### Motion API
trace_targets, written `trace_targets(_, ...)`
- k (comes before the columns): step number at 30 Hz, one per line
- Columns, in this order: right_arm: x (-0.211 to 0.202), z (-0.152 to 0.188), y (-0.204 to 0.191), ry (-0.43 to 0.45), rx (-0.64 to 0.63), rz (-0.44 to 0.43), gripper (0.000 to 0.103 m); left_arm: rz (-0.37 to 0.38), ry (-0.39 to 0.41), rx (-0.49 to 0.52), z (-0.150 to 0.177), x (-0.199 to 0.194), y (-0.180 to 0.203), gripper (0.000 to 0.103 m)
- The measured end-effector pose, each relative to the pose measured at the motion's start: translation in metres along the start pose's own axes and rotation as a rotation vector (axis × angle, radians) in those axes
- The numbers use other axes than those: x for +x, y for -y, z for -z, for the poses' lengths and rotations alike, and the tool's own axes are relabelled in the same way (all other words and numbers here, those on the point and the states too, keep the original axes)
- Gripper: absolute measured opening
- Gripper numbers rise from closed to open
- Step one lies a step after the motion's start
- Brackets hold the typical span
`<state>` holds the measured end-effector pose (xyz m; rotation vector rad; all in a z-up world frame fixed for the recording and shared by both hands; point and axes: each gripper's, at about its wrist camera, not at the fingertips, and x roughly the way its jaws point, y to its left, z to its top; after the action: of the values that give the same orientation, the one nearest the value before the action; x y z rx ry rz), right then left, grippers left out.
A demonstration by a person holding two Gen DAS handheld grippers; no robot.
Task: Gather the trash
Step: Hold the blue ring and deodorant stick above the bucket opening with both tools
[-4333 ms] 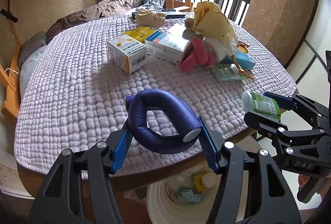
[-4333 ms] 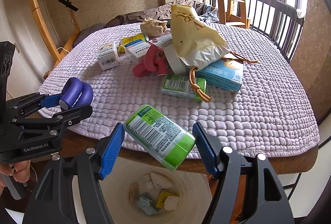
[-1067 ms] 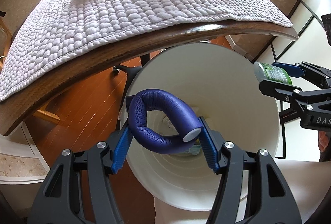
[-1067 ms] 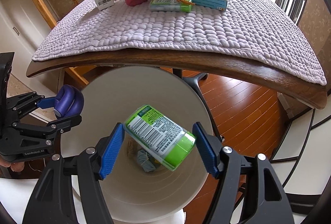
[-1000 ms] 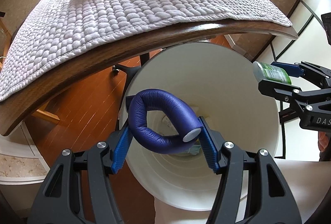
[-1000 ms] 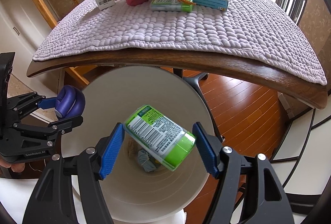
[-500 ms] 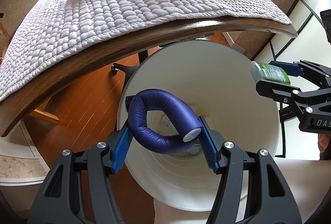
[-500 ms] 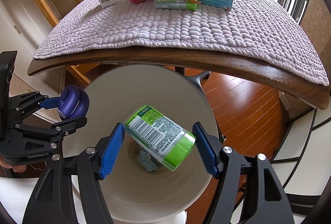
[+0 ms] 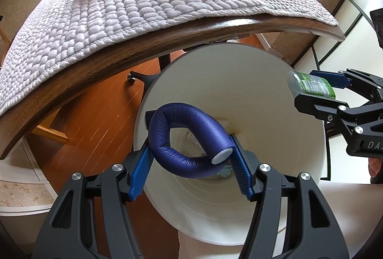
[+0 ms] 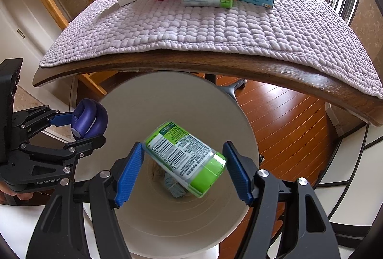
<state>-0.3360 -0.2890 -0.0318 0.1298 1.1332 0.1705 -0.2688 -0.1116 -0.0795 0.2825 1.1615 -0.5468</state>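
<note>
- left gripper (image 9: 189, 163) is clamped on a bent purple foam roller (image 9: 184, 137), hanging over the white bin (image 9: 275, 187) mouth
- right gripper (image 10: 183, 170) pinches the green gum bottle (image 10: 185, 158) above the same opening
- table edge (image 10: 215, 63) sits just behind the bin's rim, bin mouth wide open below

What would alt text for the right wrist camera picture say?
Blue-padded fingers of the right gripper hold a green gum container over a white bin. At left, the left gripper holds a purple foam roll; behind is a table with more clutter.
</note>
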Motion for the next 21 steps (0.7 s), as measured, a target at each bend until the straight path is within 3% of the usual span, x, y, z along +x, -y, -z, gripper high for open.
trace_targets(21, 0.0059, -0.0019, -0.0007, 0.002, 0.008, -0.008, 0.067, 0.009, -0.006, 0.011, -0.0043, 0.0082, 0.0048, 0.062)
